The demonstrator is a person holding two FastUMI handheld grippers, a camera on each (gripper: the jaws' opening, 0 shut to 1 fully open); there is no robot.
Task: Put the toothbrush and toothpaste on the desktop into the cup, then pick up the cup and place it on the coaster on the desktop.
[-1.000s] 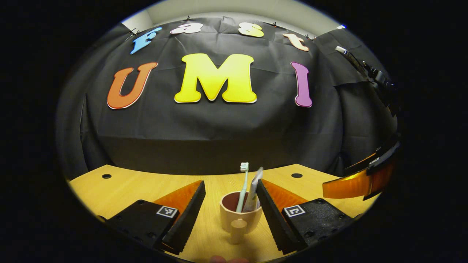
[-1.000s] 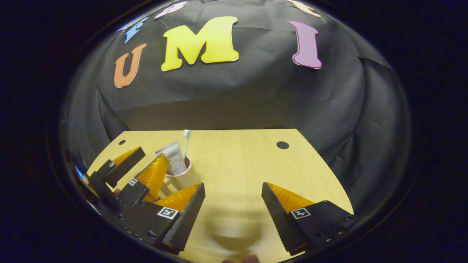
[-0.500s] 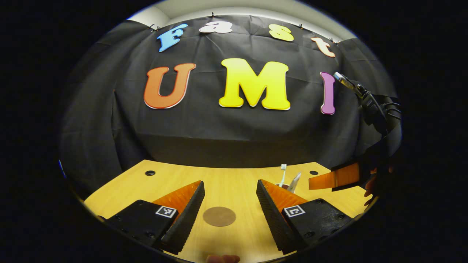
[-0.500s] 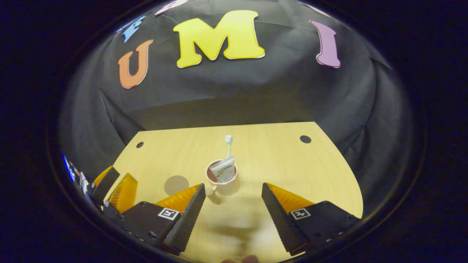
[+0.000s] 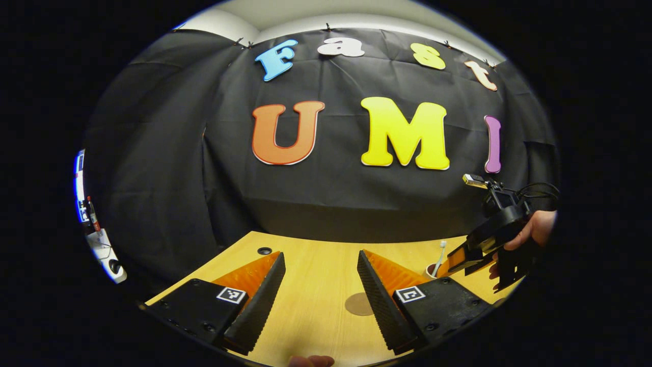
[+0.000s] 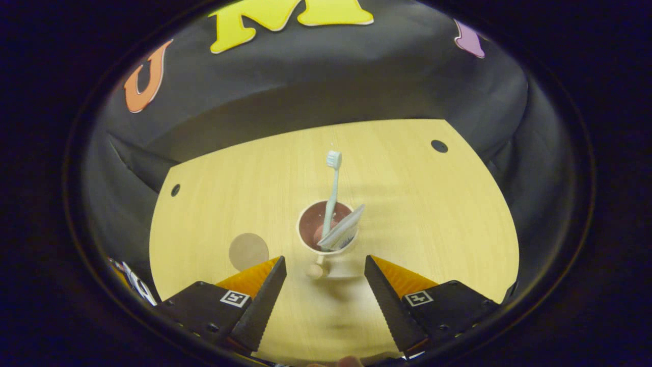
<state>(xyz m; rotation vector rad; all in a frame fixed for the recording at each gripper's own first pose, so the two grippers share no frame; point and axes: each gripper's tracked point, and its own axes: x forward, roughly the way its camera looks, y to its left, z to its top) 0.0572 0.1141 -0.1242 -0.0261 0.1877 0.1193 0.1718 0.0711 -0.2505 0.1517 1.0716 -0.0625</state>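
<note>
Cup (image 6: 326, 239): stood on the desktop (image 6: 417, 214), holding toothbrush (image 6: 332, 188) and toothpaste (image 6: 344, 233).
Coaster (image 6: 248, 251): bare, left of the cup.
Right gripper (image 6: 325, 283): wide open, empty, above the cup.
Left gripper (image 5: 320, 278): wide open, empty.

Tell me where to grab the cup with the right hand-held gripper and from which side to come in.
Grip the cup across its round body, one finger on either side, below the rim. Come in from the near side, where the right hand-held gripper already hangs open. The handle points toward that gripper, so pass the fingers either side of it. Stay low: the toothbrush and toothpaste stick out above the rim.
</note>
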